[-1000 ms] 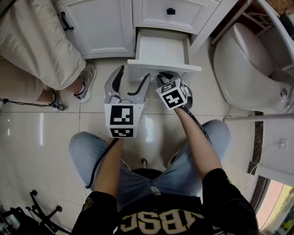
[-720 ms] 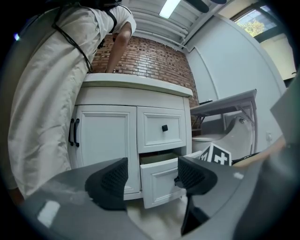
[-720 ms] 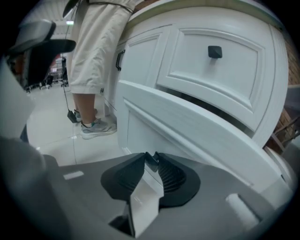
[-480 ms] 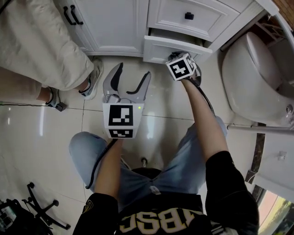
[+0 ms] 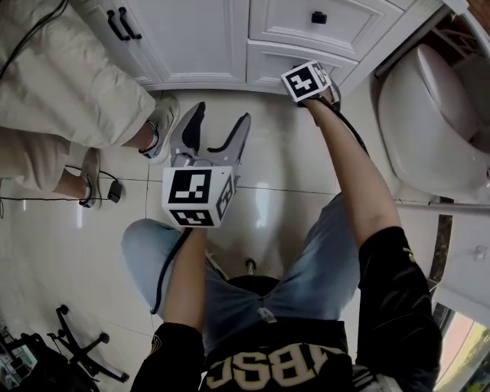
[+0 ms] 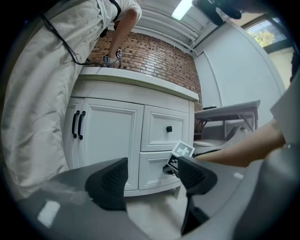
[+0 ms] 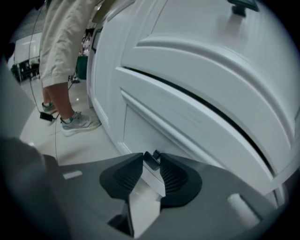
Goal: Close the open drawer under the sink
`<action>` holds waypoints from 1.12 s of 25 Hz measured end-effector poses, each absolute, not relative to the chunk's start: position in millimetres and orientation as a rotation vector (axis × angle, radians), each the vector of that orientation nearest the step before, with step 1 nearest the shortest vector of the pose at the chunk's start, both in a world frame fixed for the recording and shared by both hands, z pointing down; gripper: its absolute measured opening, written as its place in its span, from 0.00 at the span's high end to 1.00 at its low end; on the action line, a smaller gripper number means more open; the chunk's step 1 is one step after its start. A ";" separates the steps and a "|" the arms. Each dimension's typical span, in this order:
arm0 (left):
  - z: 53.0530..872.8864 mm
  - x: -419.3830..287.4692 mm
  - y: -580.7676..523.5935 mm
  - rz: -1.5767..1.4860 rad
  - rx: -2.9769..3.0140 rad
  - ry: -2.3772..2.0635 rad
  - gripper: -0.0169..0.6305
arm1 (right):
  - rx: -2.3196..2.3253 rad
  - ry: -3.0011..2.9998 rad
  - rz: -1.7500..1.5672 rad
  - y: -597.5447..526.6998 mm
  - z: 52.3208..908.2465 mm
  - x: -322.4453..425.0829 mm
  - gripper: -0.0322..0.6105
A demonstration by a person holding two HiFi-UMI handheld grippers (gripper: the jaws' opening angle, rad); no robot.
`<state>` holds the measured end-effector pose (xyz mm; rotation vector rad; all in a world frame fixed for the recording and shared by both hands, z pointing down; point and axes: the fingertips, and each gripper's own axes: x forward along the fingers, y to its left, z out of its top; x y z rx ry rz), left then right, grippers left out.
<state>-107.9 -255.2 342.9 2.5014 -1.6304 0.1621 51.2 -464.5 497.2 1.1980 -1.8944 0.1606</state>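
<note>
Sitting pushed in flush with the white vanity (image 5: pixel 199 38) right under the upper drawer (image 5: pixel 314 19), the bottom drawer (image 6: pixel 154 169) is looking closed, and the right tongs (image 7: pixel 152 164) are just opening with its little dark knob (image 7: pixel 152 158) pinched between them, while the left tongs (image 5: pixel 220 116) are hanging spread wide and empty over the floor (image 5: pixel 92 253).

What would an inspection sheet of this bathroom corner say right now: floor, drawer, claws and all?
Surface: floor, glossy pale tiles.
Job's things: lower drawer pushed in.
Clutter: black stand base at bottom left.
Grippers: left claw open, empty, above the floor; right claw at the drawer knob, jaws opening, knob between them.
Cables: black cable from the left claw; cord on the floor near a shoe.
Surroundings: white cabinet, toilet, bystander in beige.
</note>
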 end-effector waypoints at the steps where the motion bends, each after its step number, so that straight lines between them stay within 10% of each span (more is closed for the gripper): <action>1: 340.3 -105.3 -254.5 0.140 2.501 -1.625 0.45 | 1.243 -1.906 0.207 -462.2 495.2 58.8 0.78; 5: 324.9 -93.1 -247.3 0.105 2.545 -1.630 0.45 | 1.119 -2.219 0.434 -422.0 490.8 25.9 0.46; 28: 294.1 -55.8 -165.0 0.163 2.728 -1.706 0.45 | 1.920 -2.490 -0.013 -169.7 283.0 146.6 0.31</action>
